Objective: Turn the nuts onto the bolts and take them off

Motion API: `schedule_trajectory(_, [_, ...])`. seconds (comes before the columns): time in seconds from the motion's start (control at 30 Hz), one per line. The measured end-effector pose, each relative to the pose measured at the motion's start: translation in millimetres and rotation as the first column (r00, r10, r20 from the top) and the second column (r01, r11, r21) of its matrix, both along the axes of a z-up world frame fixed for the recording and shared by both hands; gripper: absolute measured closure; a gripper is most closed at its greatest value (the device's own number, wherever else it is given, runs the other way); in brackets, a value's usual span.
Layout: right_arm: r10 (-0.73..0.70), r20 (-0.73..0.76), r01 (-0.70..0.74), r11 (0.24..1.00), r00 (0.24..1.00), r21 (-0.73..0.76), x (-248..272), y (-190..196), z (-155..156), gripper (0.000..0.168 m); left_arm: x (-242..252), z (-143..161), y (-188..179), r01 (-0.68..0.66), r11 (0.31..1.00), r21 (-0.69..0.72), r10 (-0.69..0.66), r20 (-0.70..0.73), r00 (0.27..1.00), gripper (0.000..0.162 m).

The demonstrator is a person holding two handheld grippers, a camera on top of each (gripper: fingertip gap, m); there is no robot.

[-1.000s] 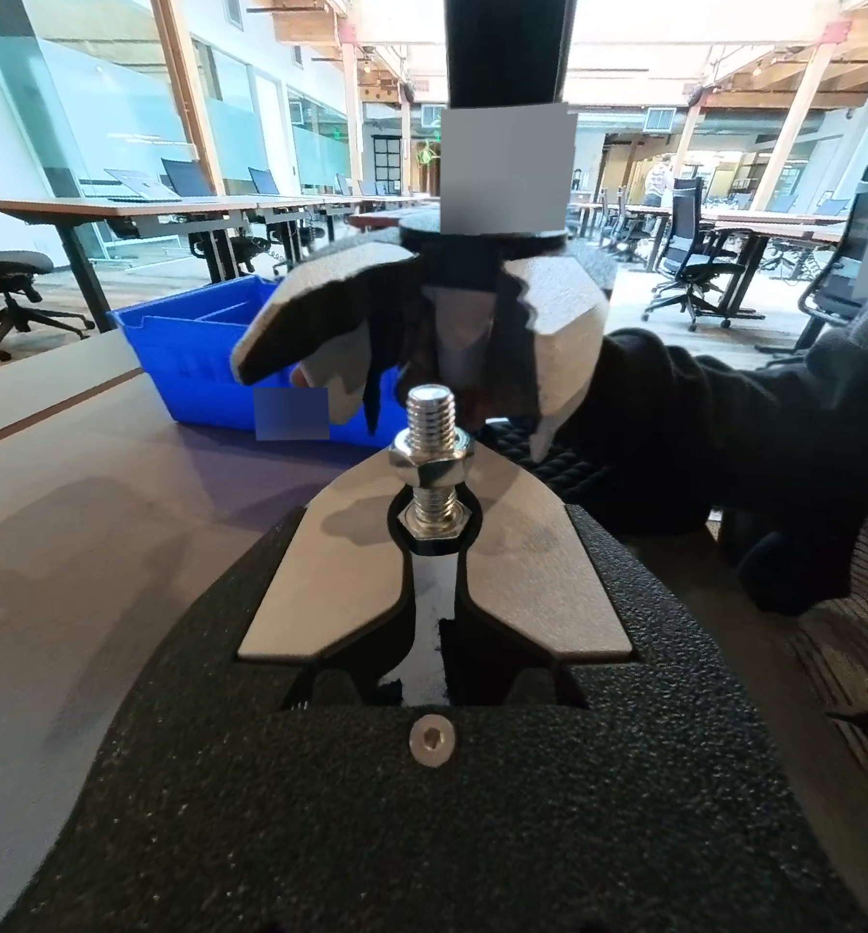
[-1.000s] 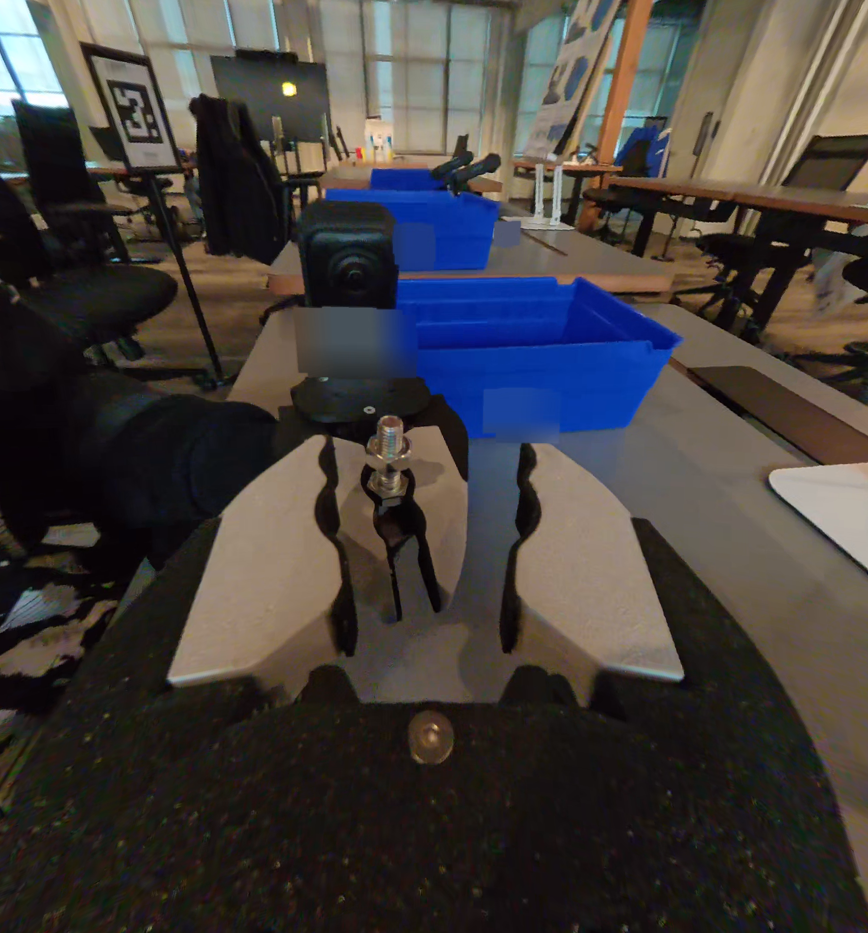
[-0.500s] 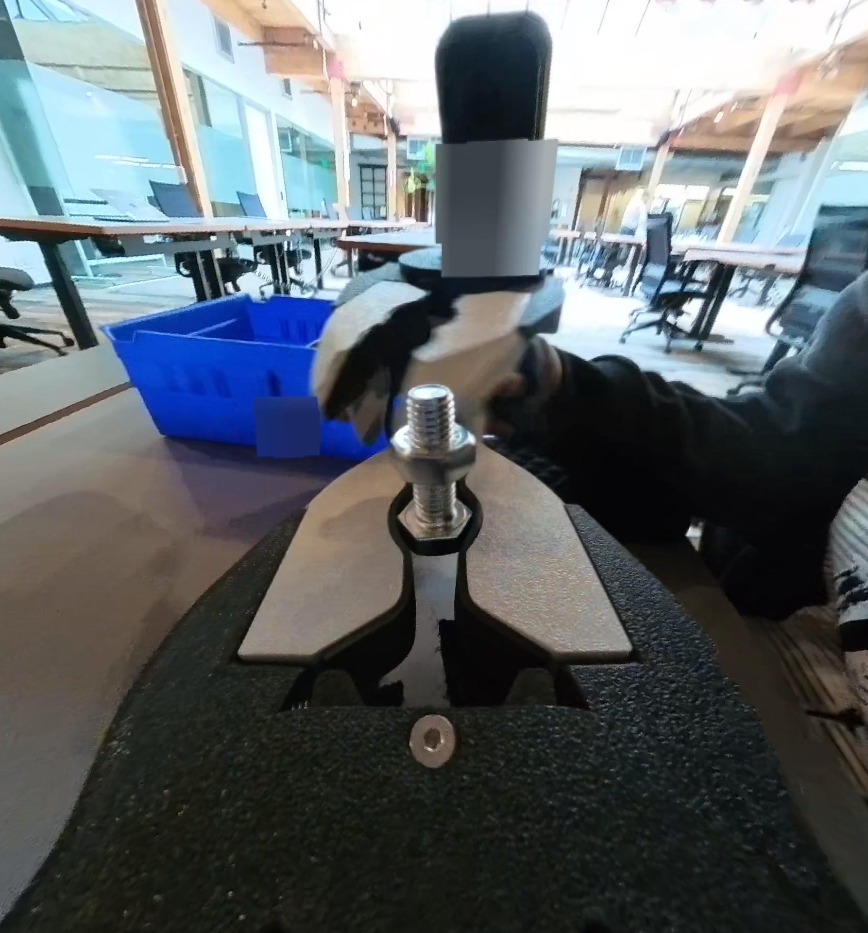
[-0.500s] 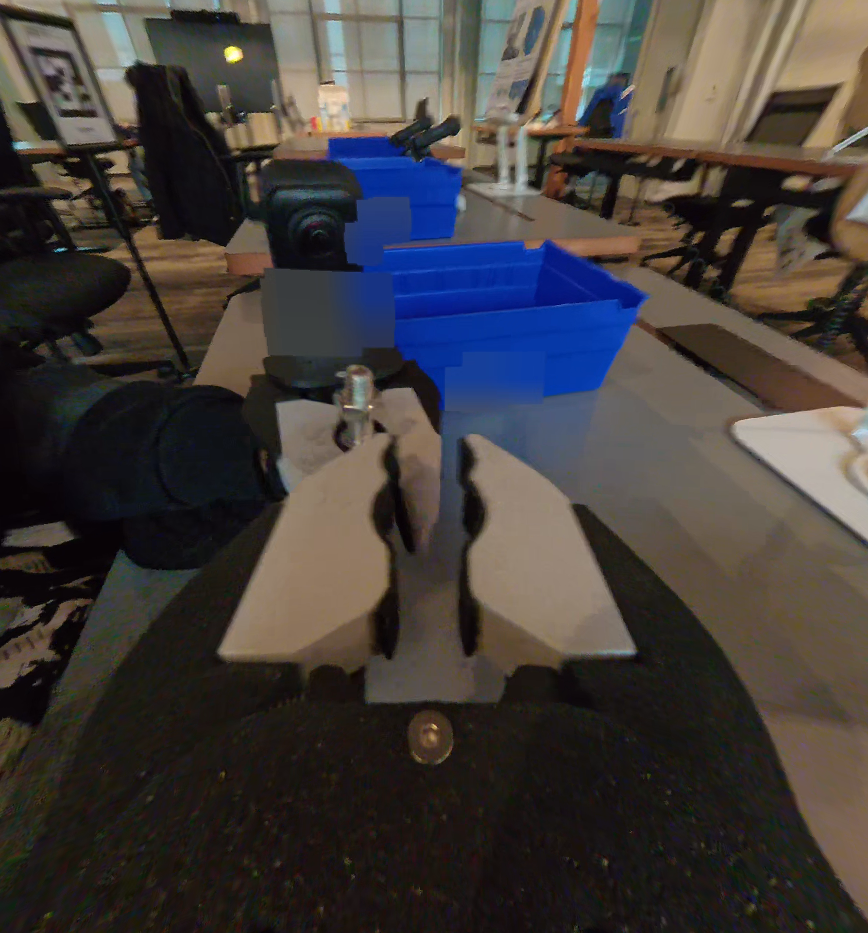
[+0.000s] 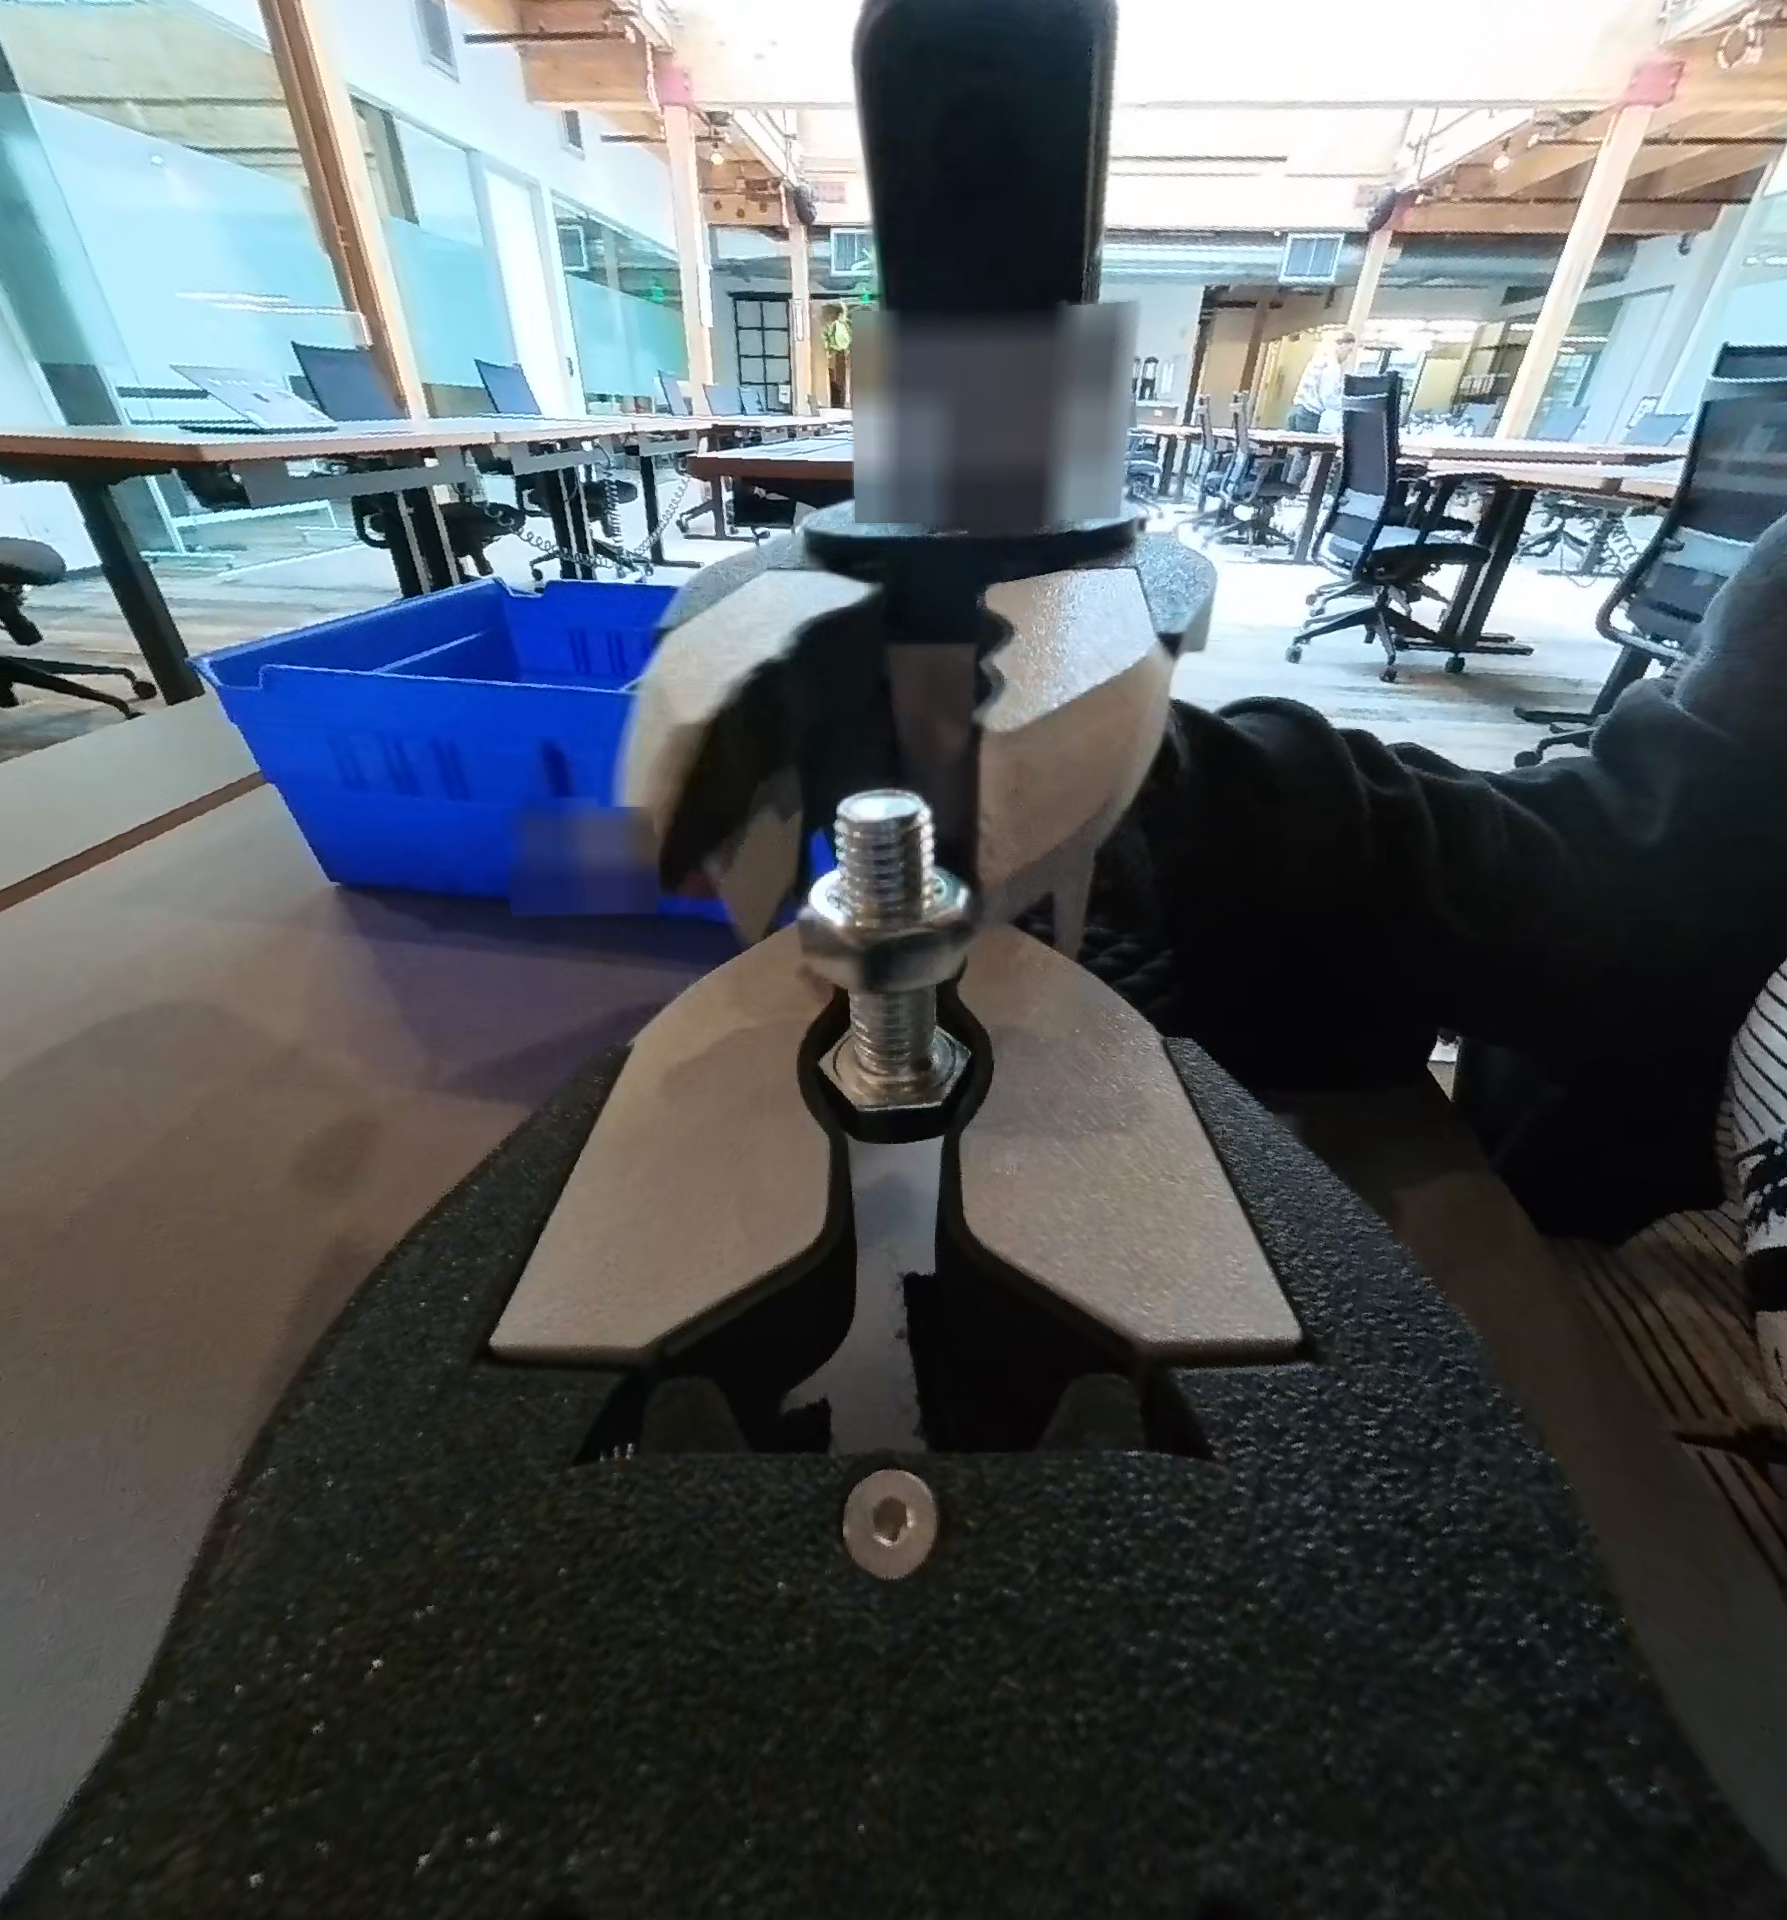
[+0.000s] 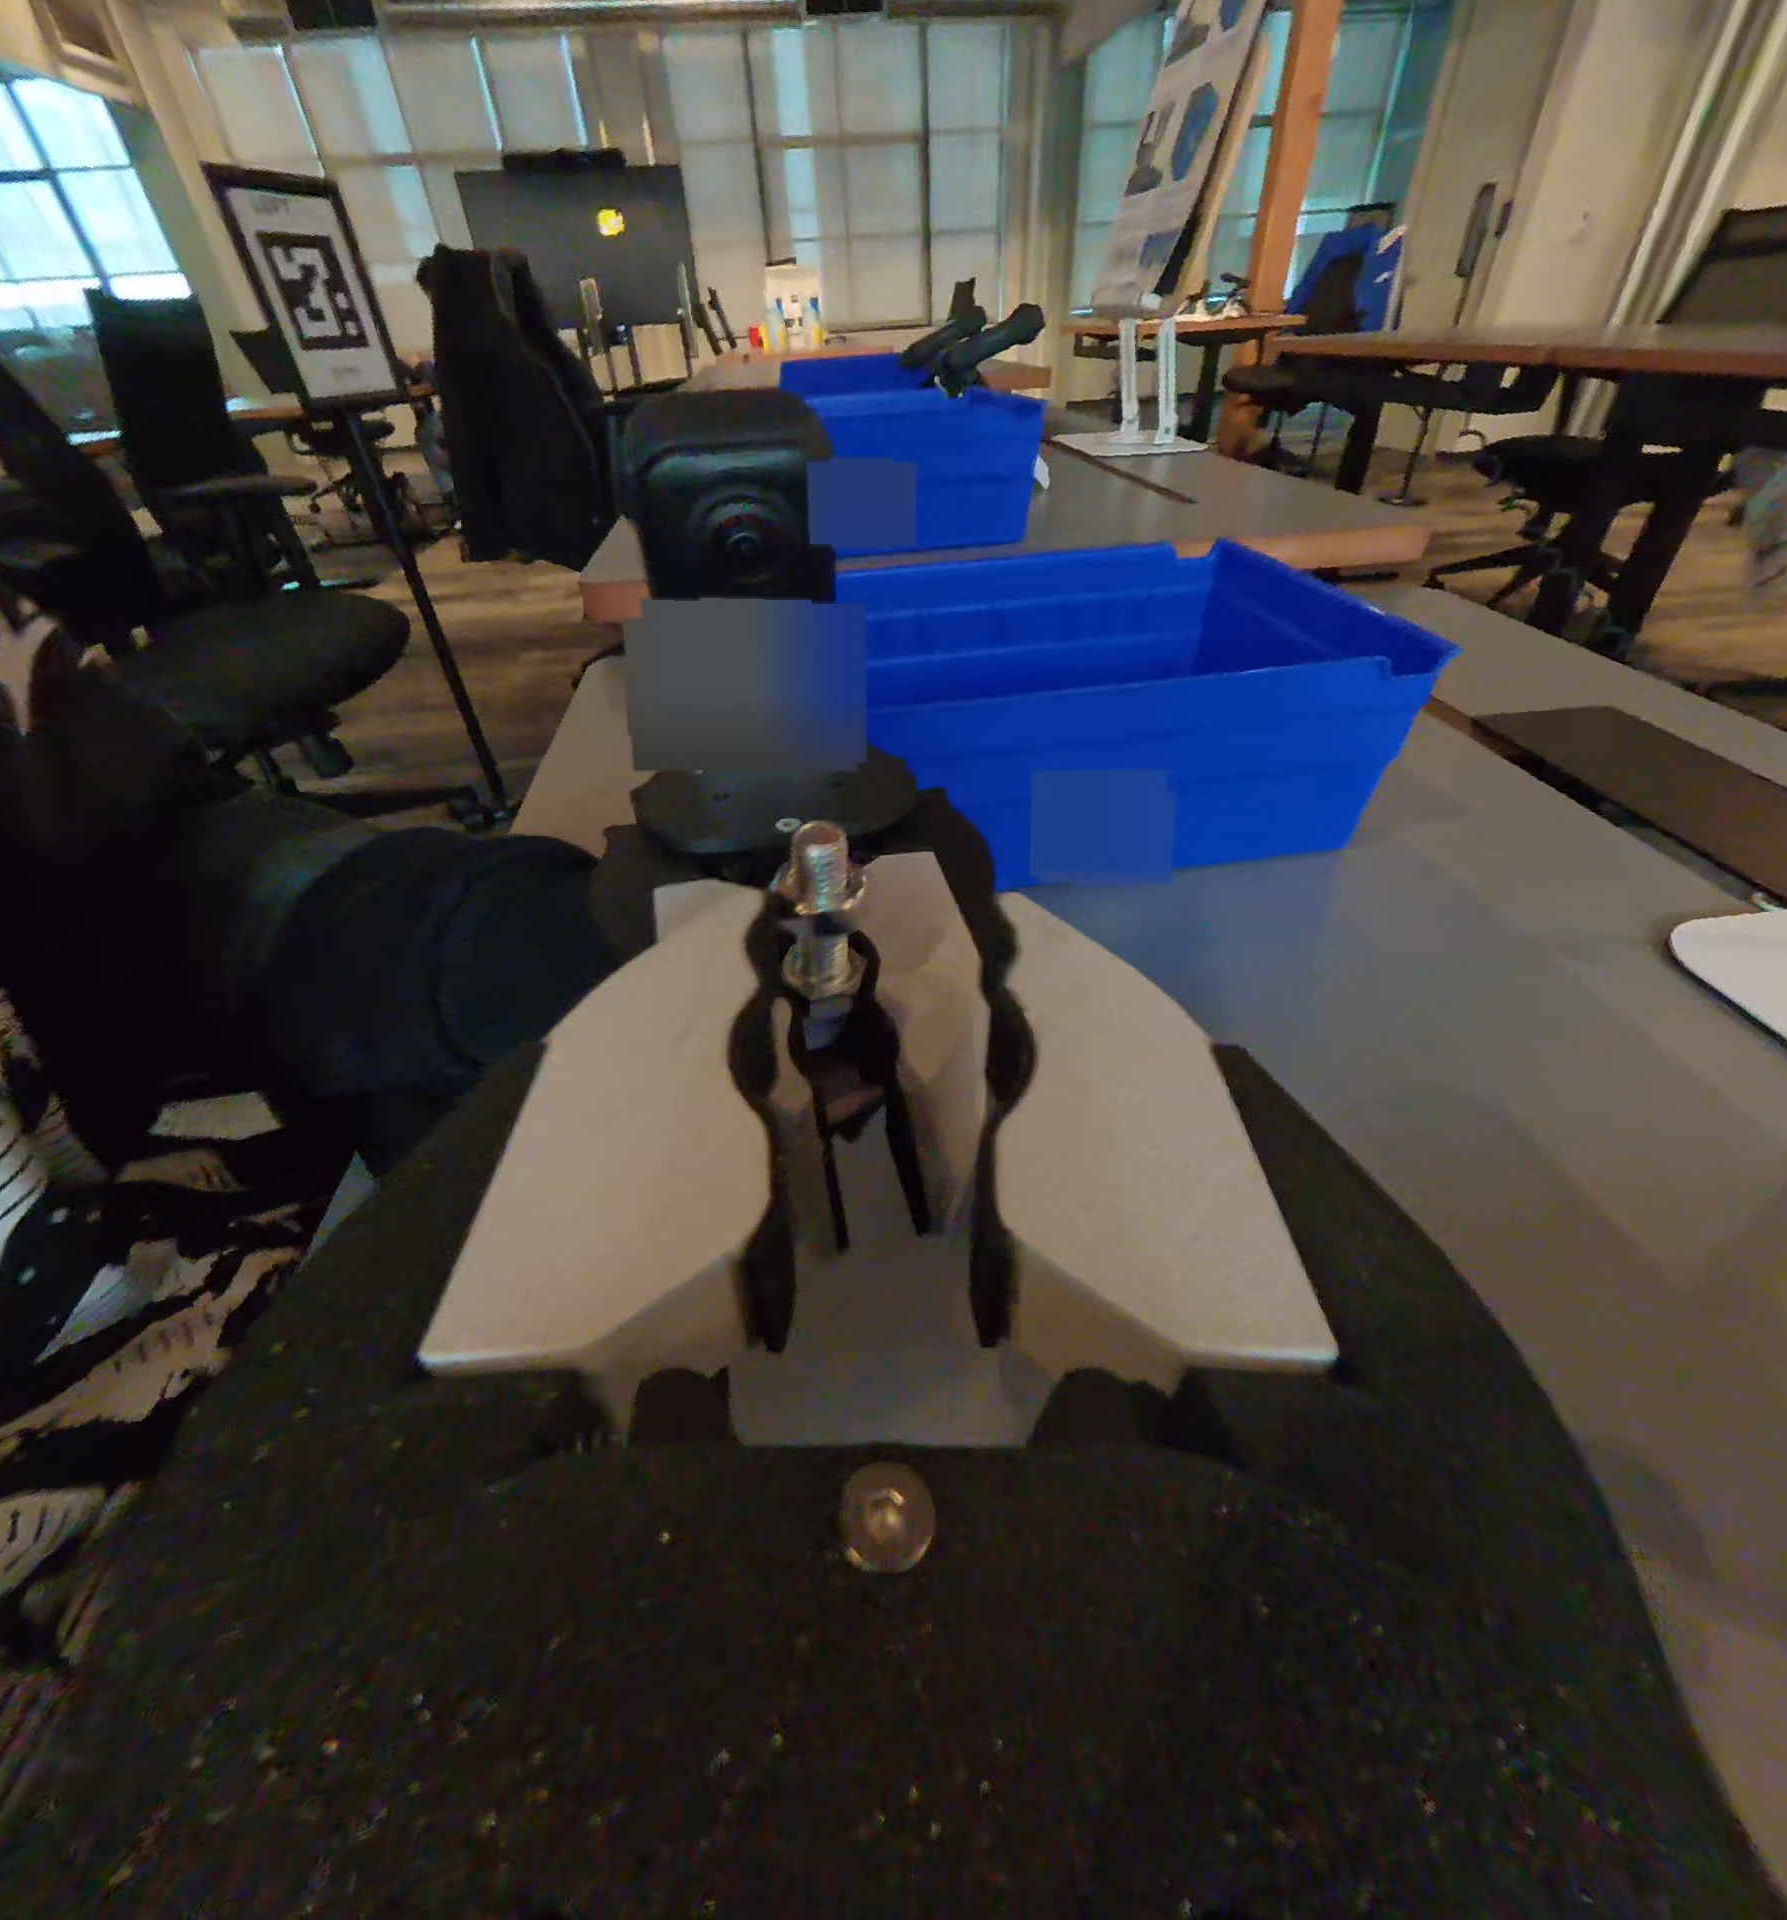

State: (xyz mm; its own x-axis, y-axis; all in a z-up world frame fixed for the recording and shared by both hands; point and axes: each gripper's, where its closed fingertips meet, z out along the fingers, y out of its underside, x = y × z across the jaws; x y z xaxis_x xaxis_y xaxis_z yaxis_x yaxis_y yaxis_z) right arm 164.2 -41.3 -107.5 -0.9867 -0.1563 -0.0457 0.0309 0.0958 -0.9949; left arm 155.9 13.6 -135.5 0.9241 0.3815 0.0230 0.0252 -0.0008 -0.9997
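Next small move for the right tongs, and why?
Probably close the right tongs on the nut. The left tongs clamp the bolt by its head, upright, with the nut partway down the thread. The right tongs stand open on either side of it, gripping nothing.

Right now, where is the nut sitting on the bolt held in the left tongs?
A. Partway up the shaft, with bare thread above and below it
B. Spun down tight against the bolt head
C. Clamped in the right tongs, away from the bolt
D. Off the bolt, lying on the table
A: the nut sits mid-shaft on the bolt, thread showing above it and between it and the head gripped by the left tongs.
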Motion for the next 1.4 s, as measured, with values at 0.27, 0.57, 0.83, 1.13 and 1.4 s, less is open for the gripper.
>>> schedule_trajectory(0.27, [0.005,0.035,-0.004,0.999,0.999,-0.045,-1,7,8,0.136,0,-1,-1,-0.005,1.000,-0.005,0.005,0.002,1.000,0.149])
schedule_trajectory(0.57, [-0.003,0.058,0.005,1.000,0.998,-0.031,-5,16,8,0.168,-1,2,-3,-0.010,1.000,0.016,0.010,-0.002,1.000,0.149])
schedule_trajectory(0.83, [0.036,0.023,-0.037,0.998,0.999,0.041,13,-6,-4,0.122,0,-2,0,-0.004,1.000,-0.015,0.004,-0.006,1.000,0.150])
schedule_trajectory(1.13, [0.030,0.085,-0.022,0.995,0.996,-0.093,0,15,17,0.142,1,-1,0,0.006,1.000,-0.008,-0.006,-0.003,1.000,0.149])
schedule_trajectory(1.4, [0.040,0.033,-0.040,0.999,0.999,0.006,6,6,1,0.168,2,-1,0,0.013,1.000,-0.004,-0.013,-0.003,1.000,0.149])
